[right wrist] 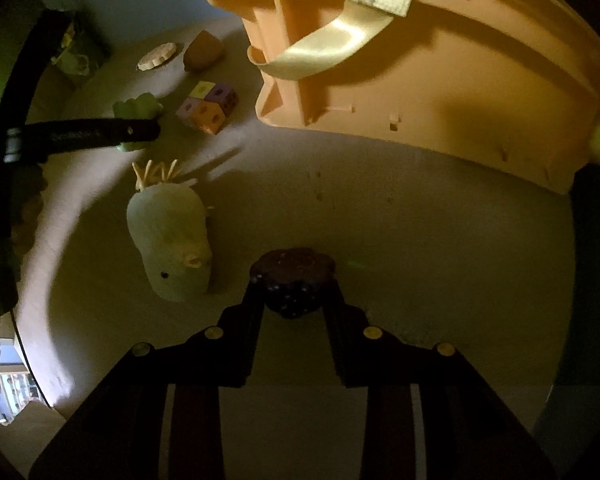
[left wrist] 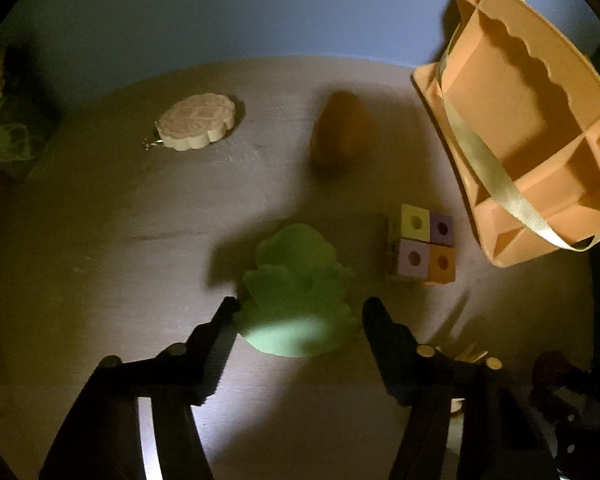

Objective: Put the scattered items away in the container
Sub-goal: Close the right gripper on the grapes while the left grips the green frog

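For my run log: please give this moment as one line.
left gripper: astride green toy, no grip | right gripper: shut on dark toy | orange container: nothing inside

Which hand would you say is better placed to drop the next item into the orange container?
Right, probably: the right gripper is already shut on the dark toy, while the left gripper only straddles the green toy.

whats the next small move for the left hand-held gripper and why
Probably close it a little more: the green toy sits between the fingers of the left hand-held gripper, and the right one looks short of touching it. Then lift toward the orange basket.
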The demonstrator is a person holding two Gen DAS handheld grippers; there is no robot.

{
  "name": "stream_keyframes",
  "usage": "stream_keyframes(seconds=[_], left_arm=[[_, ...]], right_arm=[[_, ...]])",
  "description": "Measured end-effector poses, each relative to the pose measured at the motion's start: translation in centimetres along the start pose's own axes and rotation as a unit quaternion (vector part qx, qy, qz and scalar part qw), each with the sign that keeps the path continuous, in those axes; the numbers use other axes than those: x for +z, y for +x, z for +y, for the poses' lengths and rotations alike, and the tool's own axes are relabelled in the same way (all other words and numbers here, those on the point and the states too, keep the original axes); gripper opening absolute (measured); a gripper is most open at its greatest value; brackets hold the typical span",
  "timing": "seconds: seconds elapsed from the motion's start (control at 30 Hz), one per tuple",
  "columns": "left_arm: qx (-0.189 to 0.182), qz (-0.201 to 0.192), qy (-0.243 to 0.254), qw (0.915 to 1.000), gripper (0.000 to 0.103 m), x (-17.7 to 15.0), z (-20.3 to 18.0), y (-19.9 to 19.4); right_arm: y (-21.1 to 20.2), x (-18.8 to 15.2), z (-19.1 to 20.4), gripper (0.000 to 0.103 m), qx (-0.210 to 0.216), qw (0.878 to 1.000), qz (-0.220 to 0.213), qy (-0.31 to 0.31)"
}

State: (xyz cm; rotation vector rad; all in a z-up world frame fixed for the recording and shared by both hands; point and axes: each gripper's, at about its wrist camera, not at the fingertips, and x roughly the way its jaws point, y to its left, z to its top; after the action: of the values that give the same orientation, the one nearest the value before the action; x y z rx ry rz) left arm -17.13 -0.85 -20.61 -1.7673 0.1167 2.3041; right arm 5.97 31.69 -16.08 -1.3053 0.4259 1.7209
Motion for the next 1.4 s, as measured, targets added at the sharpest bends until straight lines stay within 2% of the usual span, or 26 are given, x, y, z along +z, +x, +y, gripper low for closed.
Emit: stream_keyframes(seconds=[0.3, 0.9, 0.97, 1.4], left_arm=[[0.0, -0.008, -0.007, 0.9999, 0.054, -0.1, 0.3, -0.2], [0.014, -0.05, -0.002, 0.9987, 0.054, -1.6, 0.8, -4.4], [0.015, -0.05, -0.002, 0.9987, 0.054, -0.9, 1.1, -4.6], [0.003, -0.056, 0.007, 0.9984, 0.054, -1.0, 0.3, -5.2]], right_arm=[[0.1, -0.4, 0.6, 0.028, -0.002, 1.0, 0.003, 0.002], [-2.5, -0.9, 0.7, 0.028, -0.011, 1.0, -0.019, -0.008], [-2.6, -0.9, 0.8, 0.027, -0.012, 1.0, -0.02, -0.009], [-3.2, -0.7, 0.6, 0.027, -0.02, 1.0, -0.02, -0.009]])
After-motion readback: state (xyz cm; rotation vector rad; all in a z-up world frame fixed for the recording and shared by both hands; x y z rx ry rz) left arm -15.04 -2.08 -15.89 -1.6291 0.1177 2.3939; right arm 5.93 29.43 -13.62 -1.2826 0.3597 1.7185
